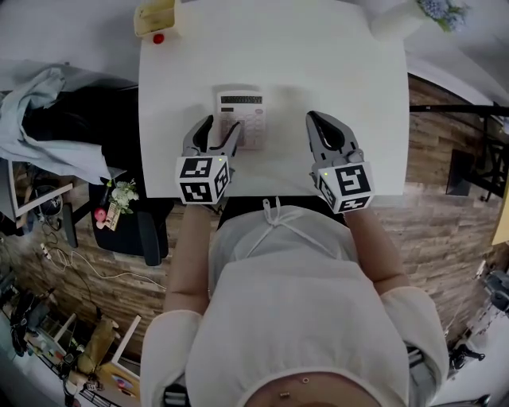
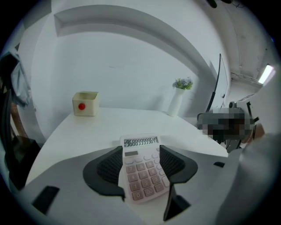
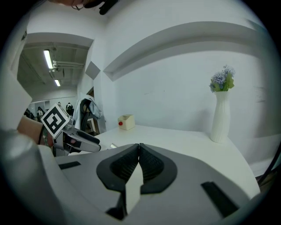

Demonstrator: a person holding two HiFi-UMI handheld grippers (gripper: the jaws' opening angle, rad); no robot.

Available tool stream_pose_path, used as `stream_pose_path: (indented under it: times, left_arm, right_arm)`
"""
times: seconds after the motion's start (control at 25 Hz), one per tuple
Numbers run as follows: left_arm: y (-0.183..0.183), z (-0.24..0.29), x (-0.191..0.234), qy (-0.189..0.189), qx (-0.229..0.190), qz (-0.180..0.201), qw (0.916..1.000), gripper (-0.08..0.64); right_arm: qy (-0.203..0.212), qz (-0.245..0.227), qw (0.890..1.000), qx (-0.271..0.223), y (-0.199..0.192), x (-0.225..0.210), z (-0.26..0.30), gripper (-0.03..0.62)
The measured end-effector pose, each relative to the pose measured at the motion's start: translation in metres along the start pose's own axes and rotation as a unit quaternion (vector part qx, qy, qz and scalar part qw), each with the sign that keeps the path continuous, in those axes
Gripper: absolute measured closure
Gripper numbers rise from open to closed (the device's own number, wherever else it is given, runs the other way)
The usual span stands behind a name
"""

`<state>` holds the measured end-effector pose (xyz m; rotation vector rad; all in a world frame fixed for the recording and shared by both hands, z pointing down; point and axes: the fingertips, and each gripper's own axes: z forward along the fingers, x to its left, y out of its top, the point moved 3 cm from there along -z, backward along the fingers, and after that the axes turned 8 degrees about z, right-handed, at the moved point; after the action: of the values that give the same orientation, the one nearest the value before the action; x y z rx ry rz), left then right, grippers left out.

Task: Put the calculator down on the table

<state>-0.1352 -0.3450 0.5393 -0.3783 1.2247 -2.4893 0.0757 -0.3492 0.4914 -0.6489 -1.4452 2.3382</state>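
A white calculator (image 1: 242, 116) with pinkish keys lies flat on the white table (image 1: 342, 71), display end away from me. My left gripper (image 1: 223, 125) stands open around its near part. In the left gripper view the calculator (image 2: 142, 169) rests between the two black pads (image 2: 109, 166), and the jaws are spread wide beside its edges without pressing on it. To its right, above the table's front part, my right gripper (image 1: 312, 118) is shut with nothing in it; the right gripper view shows its fingertips (image 3: 139, 146) meeting.
A cream box with a red button (image 1: 155, 17) sits at the far left corner. A white vase with flowers (image 1: 398, 20) stands at the far right corner. Left of the table is a dark chair with clothes (image 1: 56, 119) draped on it.
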Motion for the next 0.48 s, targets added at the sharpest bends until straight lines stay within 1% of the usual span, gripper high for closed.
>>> stream_pose_path:
  times: [0.04, 0.16, 0.24, 0.36, 0.48]
  left_arm:
    - [0.009, -0.006, -0.003, -0.005, -0.010, 0.014, 0.9998, 0.286]
    - [0.042, -0.024, -0.009, -0.001, -0.057, 0.046, 0.9973, 0.392]
    - [0.063, -0.037, -0.015, 0.003, -0.087, 0.062, 0.9943, 0.435]
    - [0.084, -0.055, -0.029, -0.004, -0.111, 0.090, 0.9898, 0.490]
    - [0.099, -0.071, -0.041, -0.017, -0.129, 0.110, 0.9854, 0.522]
  right_arm:
    - [0.004, -0.003, 1.000, -0.007, 0.004, 0.002, -0.004, 0.586]
    - [0.005, -0.020, 0.999, -0.027, 0.018, 0.003, -0.014, 0.586]
    - [0.002, -0.025, 0.999, -0.038, 0.029, 0.001, -0.021, 0.586]
    - [-0.003, -0.031, 0.998, -0.058, 0.044, 0.000, -0.036, 0.586]
    - [-0.016, -0.036, 0.996, -0.081, 0.059, -0.002, -0.049, 0.586]
